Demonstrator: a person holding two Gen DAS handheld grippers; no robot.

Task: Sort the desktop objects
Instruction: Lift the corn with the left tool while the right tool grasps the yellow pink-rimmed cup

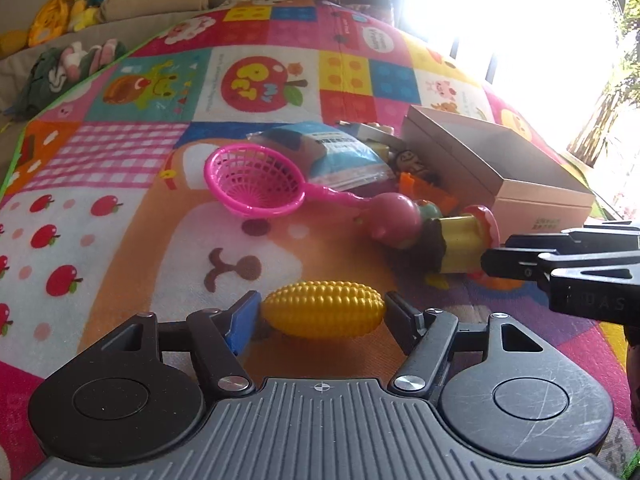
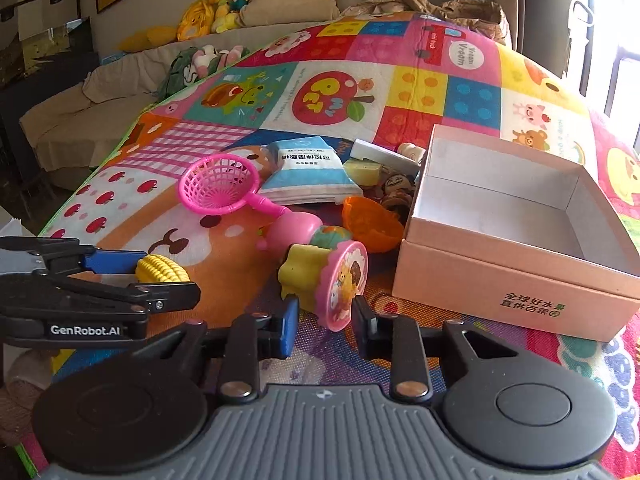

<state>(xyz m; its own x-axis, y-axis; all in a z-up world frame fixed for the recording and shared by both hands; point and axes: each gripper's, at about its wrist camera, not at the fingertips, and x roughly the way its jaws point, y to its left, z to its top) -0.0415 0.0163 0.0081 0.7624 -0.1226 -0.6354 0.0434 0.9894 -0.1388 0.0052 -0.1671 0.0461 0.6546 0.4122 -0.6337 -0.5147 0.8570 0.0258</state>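
A yellow toy corn [image 1: 323, 309] lies crosswise between the fingers of my left gripper [image 1: 320, 314], low over the colourful play mat [image 1: 120, 208], and both pads touch its ends. From the right wrist view the corn [image 2: 160, 270] shows in the left gripper [image 2: 170, 276] at the left. My right gripper [image 2: 326, 320] is closed on a yellow toy with a pink picture disc [image 2: 346, 286], which lies on its side on the mat. The left wrist view has this toy [image 1: 460, 246] at the tips of the right gripper [image 1: 490, 264].
An open pink cardboard box [image 2: 500, 292] stands empty to the right. Behind the toy are a pink strainer [image 2: 218, 188], a round pink toy [image 2: 294, 230], an orange bowl [image 2: 372, 222], a blue packet [image 2: 308, 172] and small figures. A sofa with plush toys [image 2: 216, 12] lies beyond the mat.
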